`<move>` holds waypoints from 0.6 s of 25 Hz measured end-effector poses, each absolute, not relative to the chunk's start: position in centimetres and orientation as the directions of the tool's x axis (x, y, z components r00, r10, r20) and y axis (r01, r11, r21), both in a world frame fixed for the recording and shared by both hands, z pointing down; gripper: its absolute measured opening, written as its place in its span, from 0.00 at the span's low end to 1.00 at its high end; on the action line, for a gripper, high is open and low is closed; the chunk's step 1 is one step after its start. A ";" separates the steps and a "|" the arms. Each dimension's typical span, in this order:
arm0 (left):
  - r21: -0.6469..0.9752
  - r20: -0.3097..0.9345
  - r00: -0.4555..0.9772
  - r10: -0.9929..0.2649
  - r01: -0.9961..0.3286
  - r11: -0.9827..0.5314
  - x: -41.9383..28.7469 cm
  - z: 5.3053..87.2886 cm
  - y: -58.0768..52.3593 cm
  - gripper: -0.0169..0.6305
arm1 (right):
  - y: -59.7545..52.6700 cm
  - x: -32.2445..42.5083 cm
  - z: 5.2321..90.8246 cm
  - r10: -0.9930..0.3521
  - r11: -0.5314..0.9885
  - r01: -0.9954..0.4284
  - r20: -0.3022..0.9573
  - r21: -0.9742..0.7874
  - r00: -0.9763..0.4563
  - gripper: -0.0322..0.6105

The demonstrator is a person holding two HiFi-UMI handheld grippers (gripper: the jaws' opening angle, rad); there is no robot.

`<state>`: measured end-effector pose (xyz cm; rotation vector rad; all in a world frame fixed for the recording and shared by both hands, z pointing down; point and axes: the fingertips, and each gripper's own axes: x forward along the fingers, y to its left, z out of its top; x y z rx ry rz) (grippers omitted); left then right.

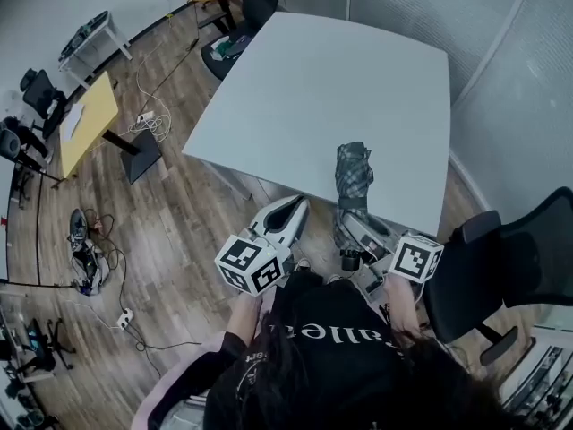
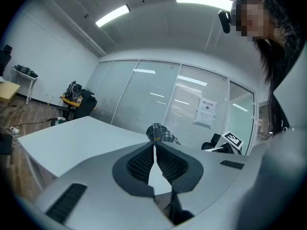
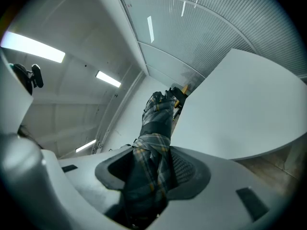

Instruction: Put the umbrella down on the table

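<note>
A folded grey plaid umbrella (image 1: 353,179) lies along the near edge of the white table (image 1: 313,97), its black handle end (image 1: 349,260) sticking out past the edge toward me. Whether it rests on the tabletop I cannot tell. My right gripper (image 1: 358,227) is shut on the umbrella's lower part; in the right gripper view the plaid fabric (image 3: 154,128) fills the gap between the jaws of that gripper (image 3: 152,169). My left gripper (image 1: 300,202) hovers just left of the umbrella, off the table edge, shut and empty. In the left gripper view the umbrella (image 2: 161,133) shows beyond the closed tips of this gripper (image 2: 154,145).
A black office chair (image 1: 501,267) stands close on my right. Wooden floor with cables (image 1: 148,124) and a yellow table (image 1: 89,119) lies to the left. Another chair (image 1: 235,43) stands at the table's far corner. Glass partition walls (image 1: 501,70) close the right side.
</note>
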<state>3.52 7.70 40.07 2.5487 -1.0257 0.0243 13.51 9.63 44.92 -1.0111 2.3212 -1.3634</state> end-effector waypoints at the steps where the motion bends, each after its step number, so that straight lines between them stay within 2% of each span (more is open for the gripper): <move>1: 0.352 0.160 0.729 -0.665 -0.672 -0.652 3.4 40.1 7.7 0.07 | 9.5 13.3 44.5 -0.679 0.325 -0.420 0.099 -0.847 -0.727 0.36; 3: 0.354 0.161 0.723 -0.672 -0.677 -0.645 3.1 40.1 7.9 0.07 | 9.5 12.9 43.7 -0.668 0.350 -0.396 0.070 -0.849 -0.741 0.36; 15: 0.348 0.158 0.667 -0.728 -0.728 -0.591 2.7 40.3 10.3 0.07 | 11.6 13.5 44.7 -0.618 0.358 -0.406 0.113 -0.841 -0.778 0.36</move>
